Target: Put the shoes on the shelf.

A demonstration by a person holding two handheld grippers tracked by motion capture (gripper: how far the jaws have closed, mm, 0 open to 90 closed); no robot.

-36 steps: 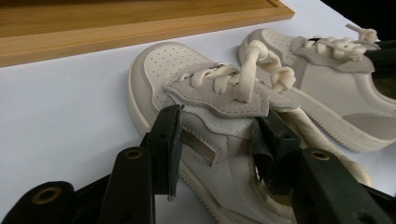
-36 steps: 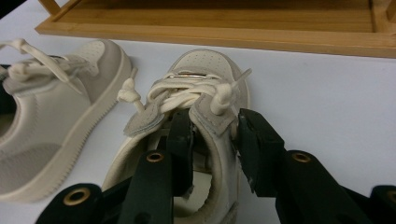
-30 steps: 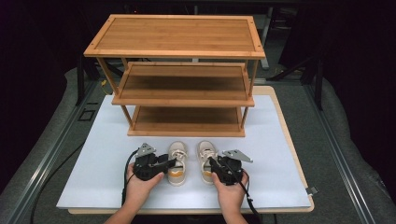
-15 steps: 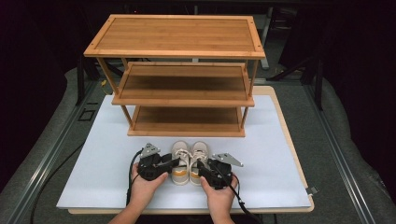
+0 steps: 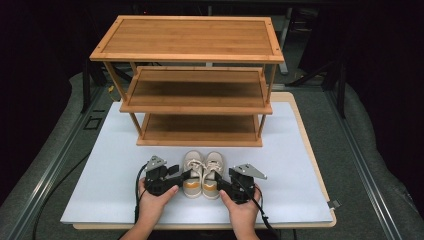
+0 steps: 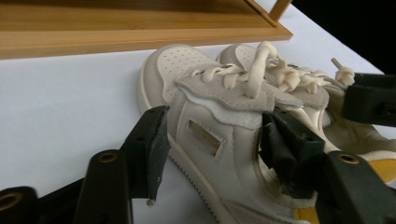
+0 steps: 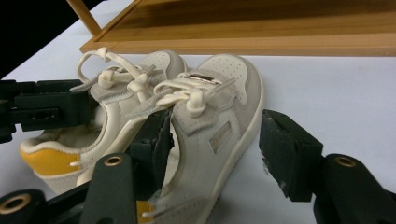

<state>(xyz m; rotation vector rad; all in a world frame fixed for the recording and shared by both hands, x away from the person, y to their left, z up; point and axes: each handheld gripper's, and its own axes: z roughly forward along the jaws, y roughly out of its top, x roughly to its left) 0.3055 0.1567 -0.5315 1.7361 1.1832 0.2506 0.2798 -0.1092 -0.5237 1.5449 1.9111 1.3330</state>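
Left gripper (image 5: 186,176): jaws just opened, now spread wide either side of the left shoe (image 5: 192,168). Outer pad off the shoe's side, clear gap in the left gripper view; inner jaw down in the shoe's opening, contact there not clear. Not clamped.

Right gripper (image 5: 221,183): same, jaws just opened, straddling the right shoe (image 5: 212,168). Outer pad well off the sole edge; inner jaw tucked inside the shoe's opening.

Shoes side by side, touching, toes pointing at the wooden rack (image 5: 192,80), standing on the white mat (image 5: 100,165) just in front of the bottom shelf (image 5: 200,126). Cream uppers, yellow heels, laces tied.
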